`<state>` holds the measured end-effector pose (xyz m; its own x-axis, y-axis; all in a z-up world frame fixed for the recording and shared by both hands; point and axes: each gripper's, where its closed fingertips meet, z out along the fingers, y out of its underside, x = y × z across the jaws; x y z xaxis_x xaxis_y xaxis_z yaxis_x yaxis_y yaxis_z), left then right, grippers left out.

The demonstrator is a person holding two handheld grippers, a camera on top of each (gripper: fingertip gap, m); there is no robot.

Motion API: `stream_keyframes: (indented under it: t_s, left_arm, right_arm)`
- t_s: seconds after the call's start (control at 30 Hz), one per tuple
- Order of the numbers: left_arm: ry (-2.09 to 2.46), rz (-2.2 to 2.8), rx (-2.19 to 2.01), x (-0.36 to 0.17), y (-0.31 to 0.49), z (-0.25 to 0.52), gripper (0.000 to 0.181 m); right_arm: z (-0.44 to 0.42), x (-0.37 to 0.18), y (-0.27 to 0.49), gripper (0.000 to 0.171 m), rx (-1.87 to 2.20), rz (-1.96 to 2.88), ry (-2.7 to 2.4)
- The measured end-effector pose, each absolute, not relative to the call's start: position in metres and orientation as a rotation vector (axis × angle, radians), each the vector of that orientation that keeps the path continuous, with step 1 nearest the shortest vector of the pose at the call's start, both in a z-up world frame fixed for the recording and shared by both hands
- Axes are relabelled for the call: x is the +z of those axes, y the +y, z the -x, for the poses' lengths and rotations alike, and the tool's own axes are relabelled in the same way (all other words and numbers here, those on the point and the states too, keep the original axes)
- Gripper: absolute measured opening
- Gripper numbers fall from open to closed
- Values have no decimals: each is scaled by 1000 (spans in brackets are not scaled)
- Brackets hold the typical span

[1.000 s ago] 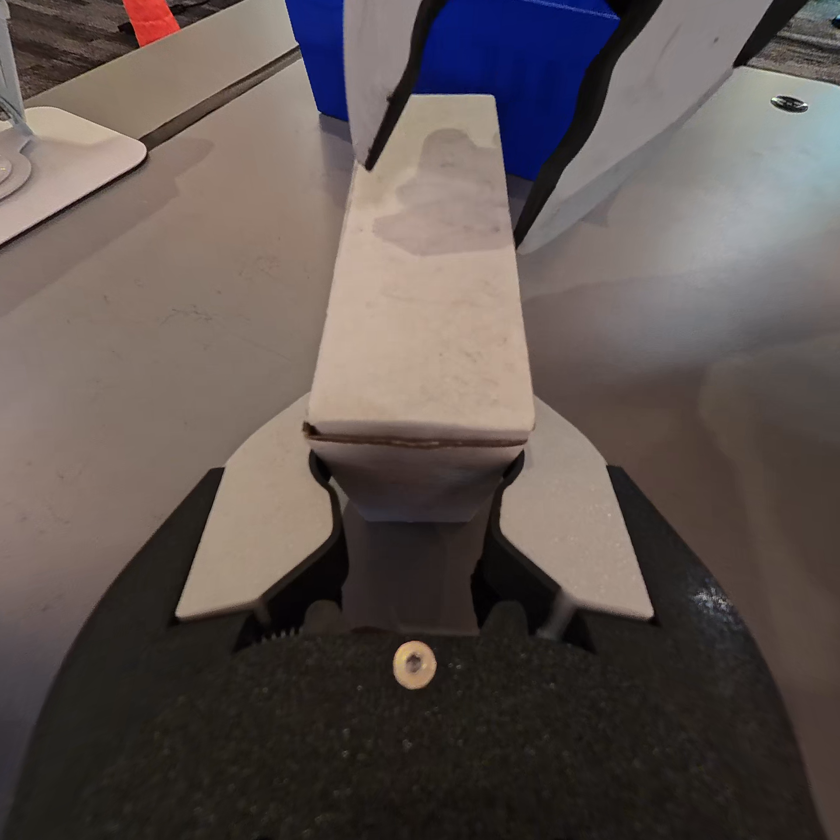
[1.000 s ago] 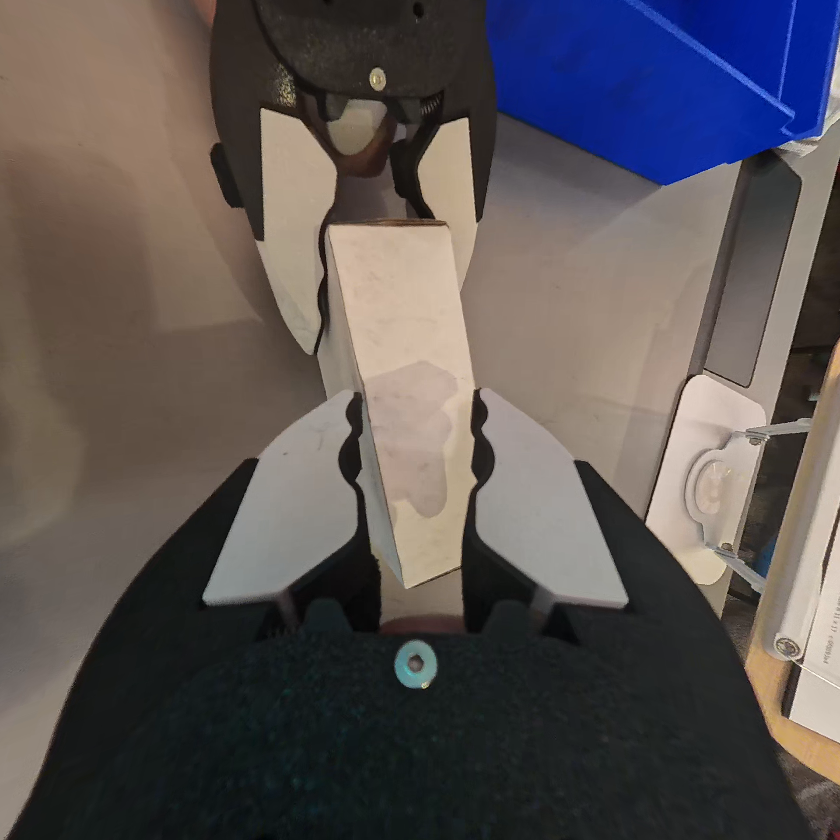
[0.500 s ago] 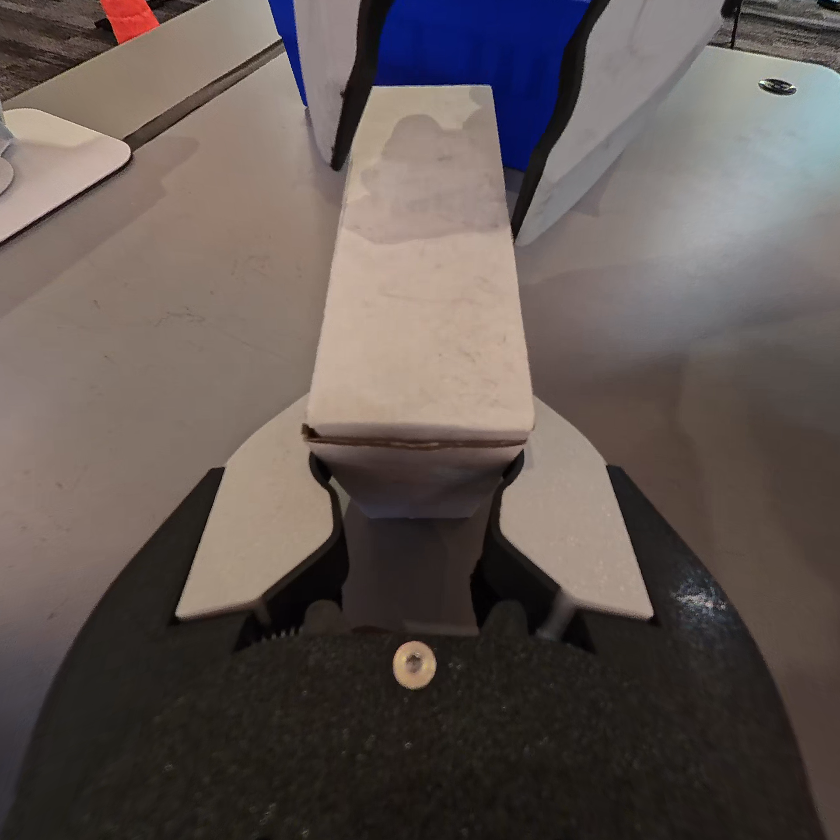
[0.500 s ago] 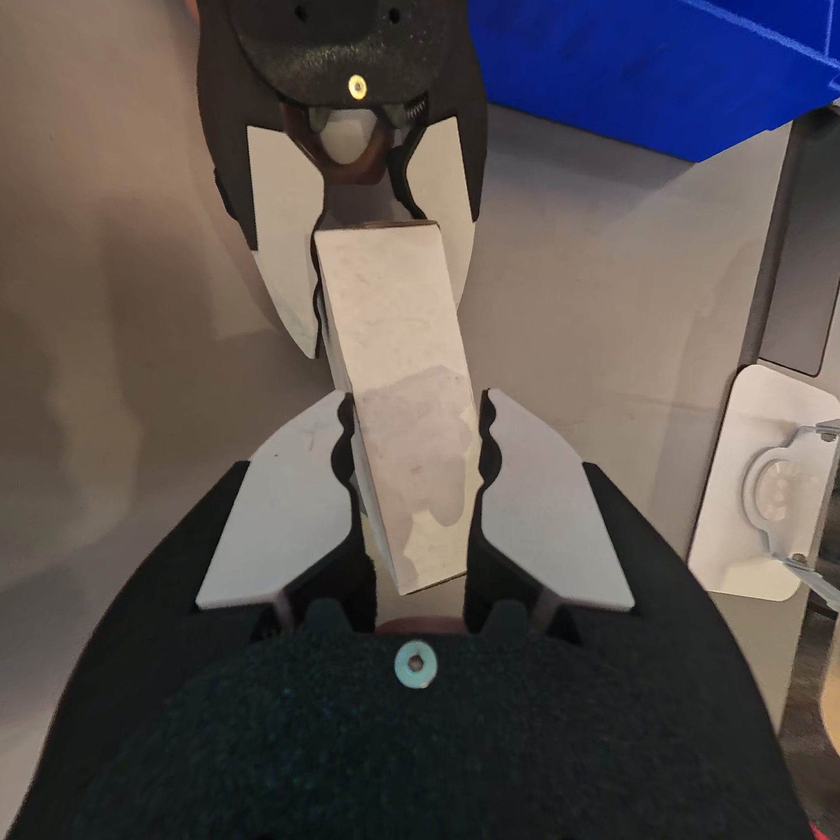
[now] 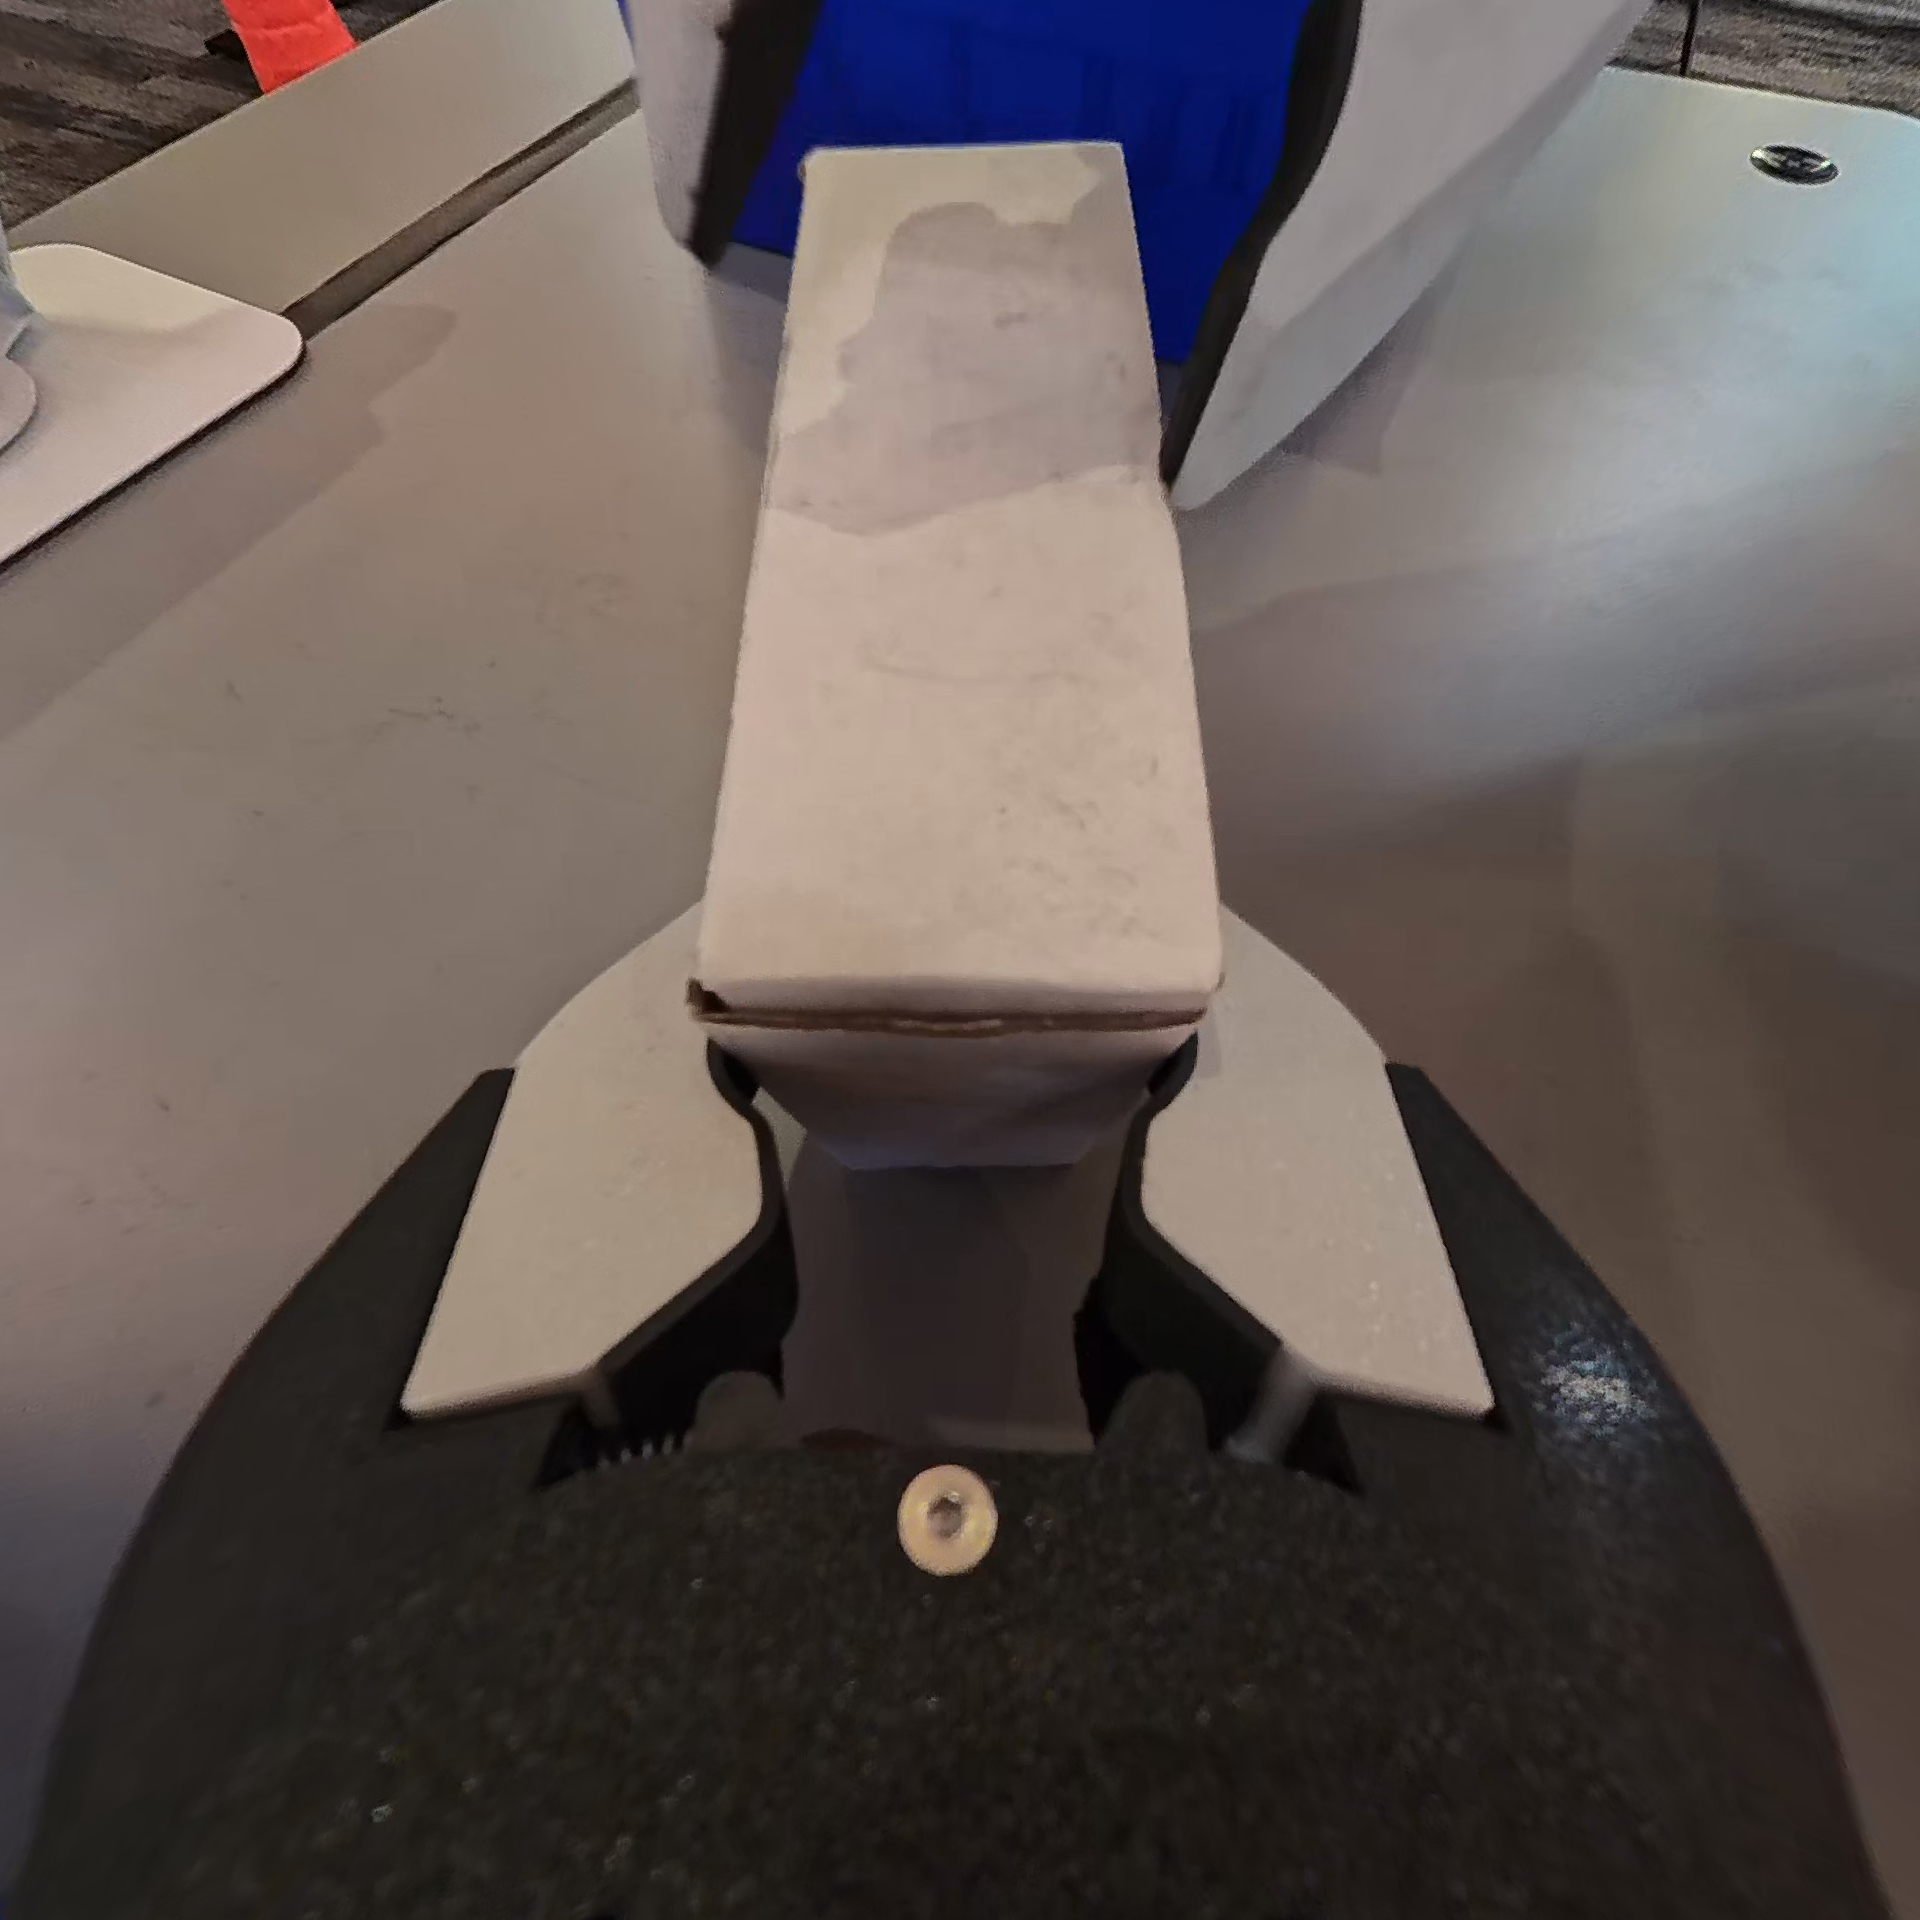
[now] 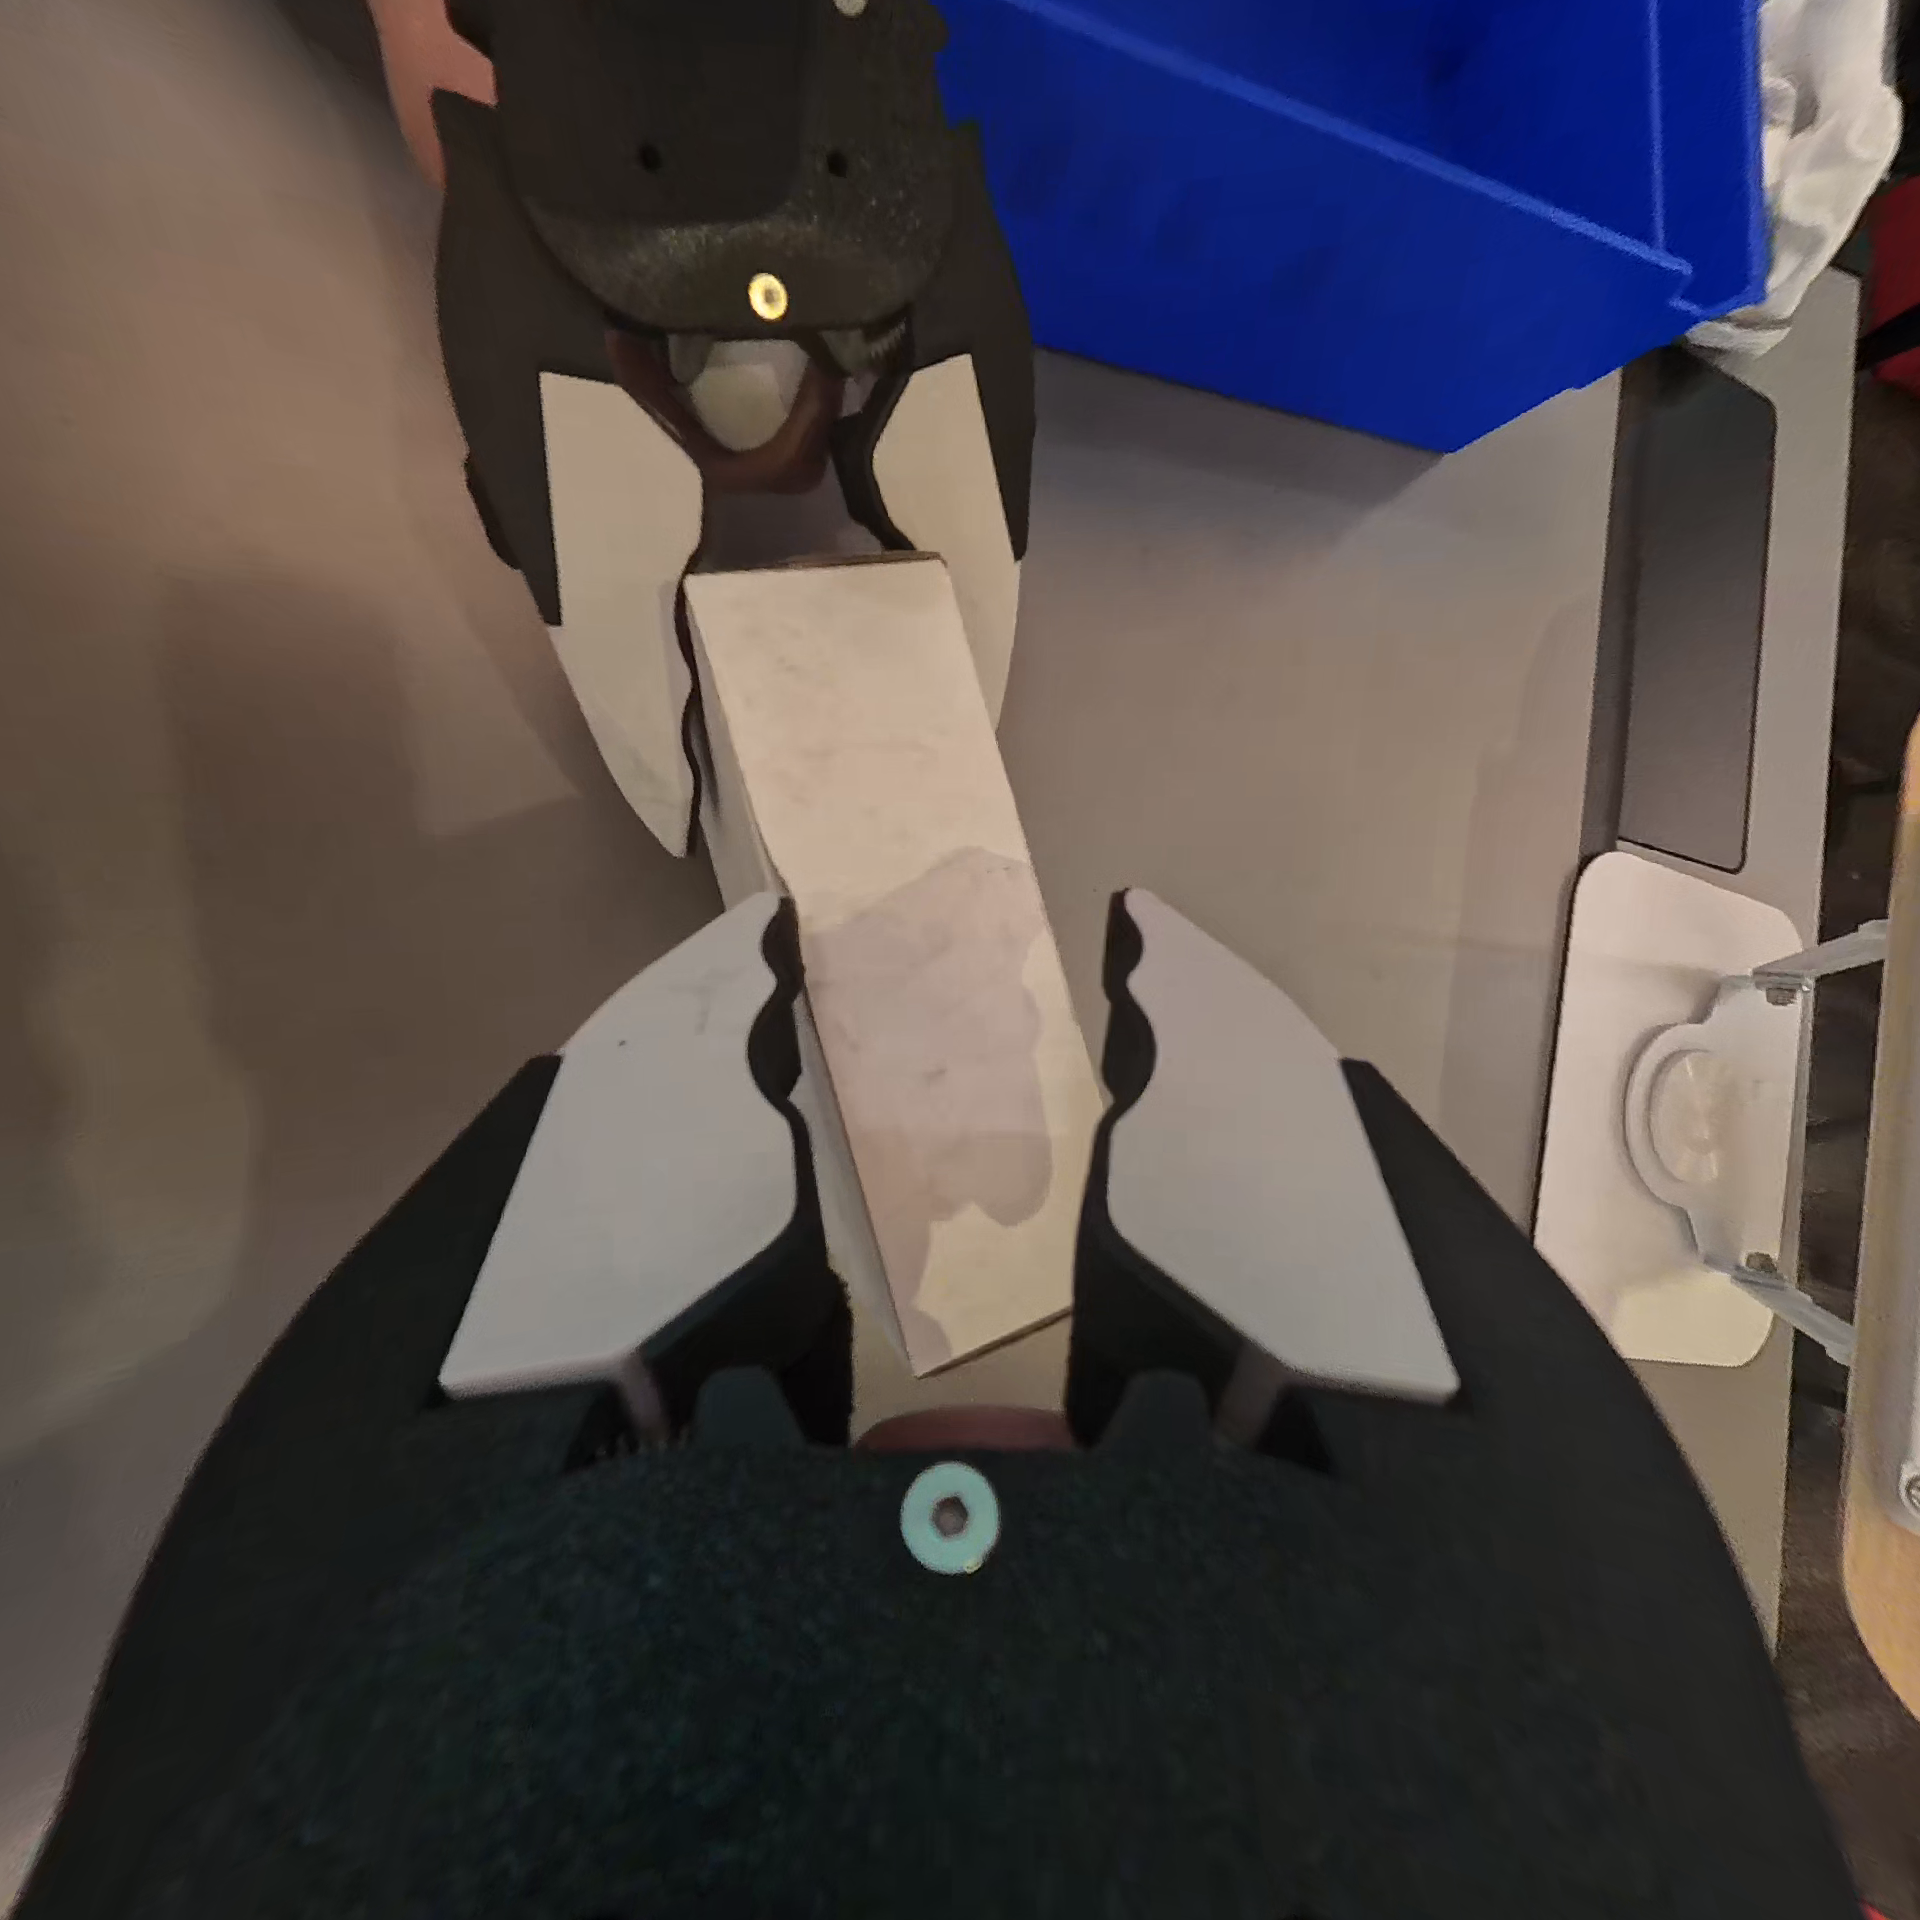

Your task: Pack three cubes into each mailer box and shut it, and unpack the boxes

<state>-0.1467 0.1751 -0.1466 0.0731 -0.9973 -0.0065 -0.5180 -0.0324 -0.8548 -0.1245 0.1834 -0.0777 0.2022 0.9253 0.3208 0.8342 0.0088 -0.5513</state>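
A long, narrow white mailer box (image 5: 966, 675) with a grey stain is shut and held level above the grey table (image 5: 364, 727). My left gripper (image 5: 956, 997) is shut on its near end. In the right wrist view the box (image 6: 883, 810) runs from the left gripper (image 6: 831, 748) at the top down between the fingers of my right gripper (image 6: 951, 904). The right gripper is open. Its left finger (image 6: 665, 1143) is against the box and its right finger (image 6: 1247, 1143) stands apart from it. The right gripper's fingers (image 5: 1299, 260) flank the box's far end in the left wrist view. No cubes show.
A blue plastic bin (image 6: 1299, 208) stands on the table just beyond the box and also shows in the left wrist view (image 5: 997, 135). A white monitor stand base (image 6: 1662, 1143) sits at the table edge and appears at far left in the left wrist view (image 5: 125, 364). About 8 cm separates my left fingertips from my right.
My right gripper's jaws have spread apart and let go of the box's end. The left gripper keeps its hold, and both have drifted slightly towards the blue bin.
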Motion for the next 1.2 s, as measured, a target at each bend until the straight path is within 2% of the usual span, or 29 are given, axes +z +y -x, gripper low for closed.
stream_keyframes:
  t_s: [0.07, 0.13, 0.27, 0.43, 0.6, 0.73, 0.97, 1.03, 1.2]
  left_arm:
    - [1531, 1643, -854, -147, 175, 146, 72]
    - [1536, 1644, -852, -147, 175, 146, 72]
    - [1521, 1661, -854, -147, 176, 146, 72]
    - [1518, 1657, -844, -147, 176, 146, 72]
    - [1521, 1654, -850, -147, 175, 145, 71]
    - [1514, 1659, -849, -147, 174, 144, 71]
    - [1511, 1644, -847, -147, 175, 145, 72]
    - [1526, 1641, -840, -147, 175, 145, 72]
    - [1532, 1640, -852, -147, 175, 145, 72]
  right_arm:
    - [124, -82, 183, 55, 167, 1834, -1650]
    - [122, -79, 187, 62, 99, 1811, -1638]
    - [124, -70, 188, 64, -193, 1673, -1668]
    - [124, -63, 183, 63, -499, 1513, -1600]
    - [126, -61, 176, 54, -744, 1339, -1544]
    - [131, -63, 179, 50, -777, 1310, -1524]
    - [140, -60, 188, 52, -807, 1302, -1512]
    - [137, -60, 189, 57, -786, 1312, -1514]
    - [104, -62, 194, 54, -806, 1383, -1491]
